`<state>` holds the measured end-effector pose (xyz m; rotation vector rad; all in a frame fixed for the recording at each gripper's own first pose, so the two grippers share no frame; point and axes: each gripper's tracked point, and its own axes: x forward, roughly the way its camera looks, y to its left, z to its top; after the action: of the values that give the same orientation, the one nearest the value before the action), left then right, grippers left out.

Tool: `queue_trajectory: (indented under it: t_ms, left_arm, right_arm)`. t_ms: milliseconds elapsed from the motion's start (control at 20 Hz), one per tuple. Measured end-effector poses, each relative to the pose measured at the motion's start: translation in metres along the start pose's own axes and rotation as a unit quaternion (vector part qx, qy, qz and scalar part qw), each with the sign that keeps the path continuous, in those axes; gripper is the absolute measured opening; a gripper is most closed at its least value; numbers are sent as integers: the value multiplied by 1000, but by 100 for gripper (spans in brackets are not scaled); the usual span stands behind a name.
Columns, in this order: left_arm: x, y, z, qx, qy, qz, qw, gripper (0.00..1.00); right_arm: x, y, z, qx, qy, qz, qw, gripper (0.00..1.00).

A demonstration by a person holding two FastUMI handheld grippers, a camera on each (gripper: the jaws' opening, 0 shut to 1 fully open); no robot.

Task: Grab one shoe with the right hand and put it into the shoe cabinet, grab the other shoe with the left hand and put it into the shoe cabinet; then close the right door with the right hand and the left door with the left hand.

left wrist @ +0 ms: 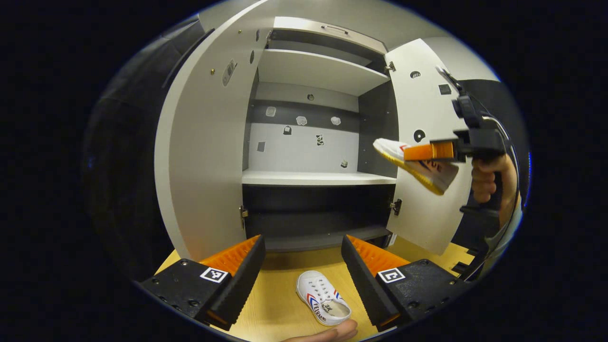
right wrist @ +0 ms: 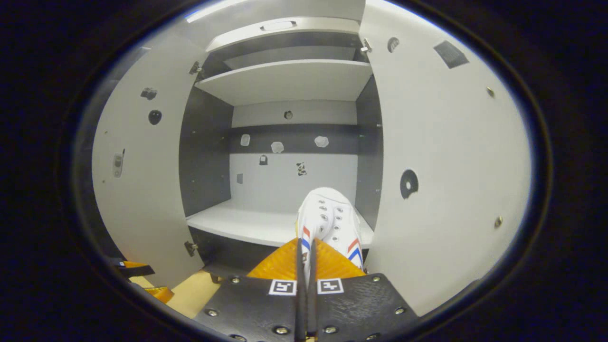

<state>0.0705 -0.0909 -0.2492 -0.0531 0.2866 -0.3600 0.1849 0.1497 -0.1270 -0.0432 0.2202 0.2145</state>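
In the left gripper view, the left gripper (left wrist: pixel 301 266) is hovering low over the wooden floor (left wrist: pixel 275 304) with its fingers spread wide apart and holding nothing. The second shoe (left wrist: pixel 322 297) is lying on the floor between them, near the camera, toe pointing toward the shoe cabinet (left wrist: pixel 313 137). Both doors are standing open, the left door (left wrist: pixel 204 156) swung far out and the right door (left wrist: pixel 427 190) angled beside the opening. To the right, the right gripper (left wrist: pixel 430 152) is carrying the first shoe (left wrist: pixel 418 164) in the air in front of the right door, a hand (left wrist: pixel 489 178) gripping its handle.

In the right gripper view, the right gripper (right wrist: pixel 306 266) is pinching the first shoe (right wrist: pixel 330 221) at its heel end, fingers almost closed on the thin edge, toe aiming at the middle shelf (right wrist: pixel 237 223). The shoe is sitting toward the right of the opening, close to the right door (right wrist: pixel 446 180).

To land it well, I judge the carrier should be steering slightly left to clear the door edge, keeping the sole level above the shelf, pushing deep enough that the heel clears the front lip, and letting go only once the sole is resting flat
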Motion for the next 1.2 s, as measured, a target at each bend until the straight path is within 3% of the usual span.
queue_trajectory:
  t_ms: [50,200,450,700,1150,1200]
  left_arm:
    - [1,-1,2,0,-4,-3,1000,99]
    - [4,5,8,6,-18,4,1000,99]
    - [1,9,13,7,-36,4,999,98]
    - [1,15,-5,-1,-28,13,1000,99]
    - [-14,29,6,3,-52,35,998,94]
    - [-14,29,8,5,-54,38,998,94]
  right_arm:
    - [11,2,10,-3,10,7,1000,5]
    - [49,10,31,-12,35,13,999,2]
    - [114,14,48,-78,52,-25,995,2]
    - [184,14,20,-141,96,-59,984,2]
    - [246,13,-36,-96,156,-43,982,2]
    - [247,11,-32,-96,146,-44,984,12]
